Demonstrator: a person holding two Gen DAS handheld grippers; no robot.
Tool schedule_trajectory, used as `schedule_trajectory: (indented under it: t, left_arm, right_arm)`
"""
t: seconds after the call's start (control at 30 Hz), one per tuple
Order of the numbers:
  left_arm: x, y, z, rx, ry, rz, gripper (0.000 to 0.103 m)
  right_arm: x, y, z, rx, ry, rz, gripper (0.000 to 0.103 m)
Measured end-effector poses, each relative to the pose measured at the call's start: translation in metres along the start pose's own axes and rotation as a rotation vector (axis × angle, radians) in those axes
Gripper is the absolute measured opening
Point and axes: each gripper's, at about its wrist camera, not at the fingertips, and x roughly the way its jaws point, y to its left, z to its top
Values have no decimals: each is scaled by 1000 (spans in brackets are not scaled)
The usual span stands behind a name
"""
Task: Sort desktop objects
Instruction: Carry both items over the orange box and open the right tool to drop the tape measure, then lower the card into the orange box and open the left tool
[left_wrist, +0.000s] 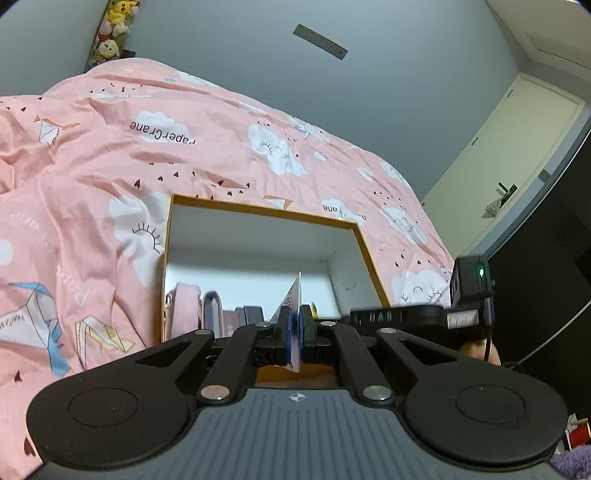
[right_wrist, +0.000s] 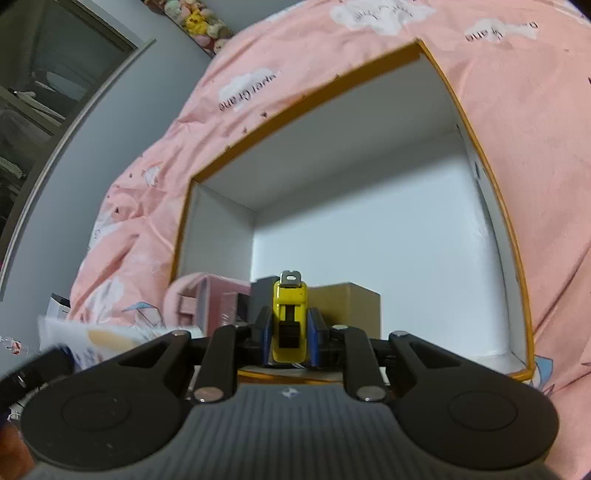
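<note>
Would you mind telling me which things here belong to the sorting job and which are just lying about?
Job: yellow tape measure in right gripper; thin card in left gripper; orange-rimmed box; pink case; brown carton.

Lying about: pink duvet; plush toys; door.

Left gripper (left_wrist: 294, 332) pinched fully together and tilted downward, right gripper (right_wrist: 290, 334) partly closed, clamping.
</note>
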Motion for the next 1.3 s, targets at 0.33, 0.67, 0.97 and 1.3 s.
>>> schedule_trajectory:
  t: [0.33, 0.67, 0.97, 1.3]
  left_arm:
    - [18, -2, 14, 13, 9, -5, 3]
    - [34, -2, 18, 13, 30, -5, 3]
    - [68, -27, 25, 21, 89, -98, 3]
    - [124, -62, 11, 84, 243, -42, 3]
  right_arm:
    - [12, -2, 12, -92, 106, -166, 24]
    - [20, 0, 14, -136, 170, -136, 21]
    - [-47, 10, 24, -282, -44, -231, 32]
    - [-51, 7, 19, -465, -77, -337, 32]
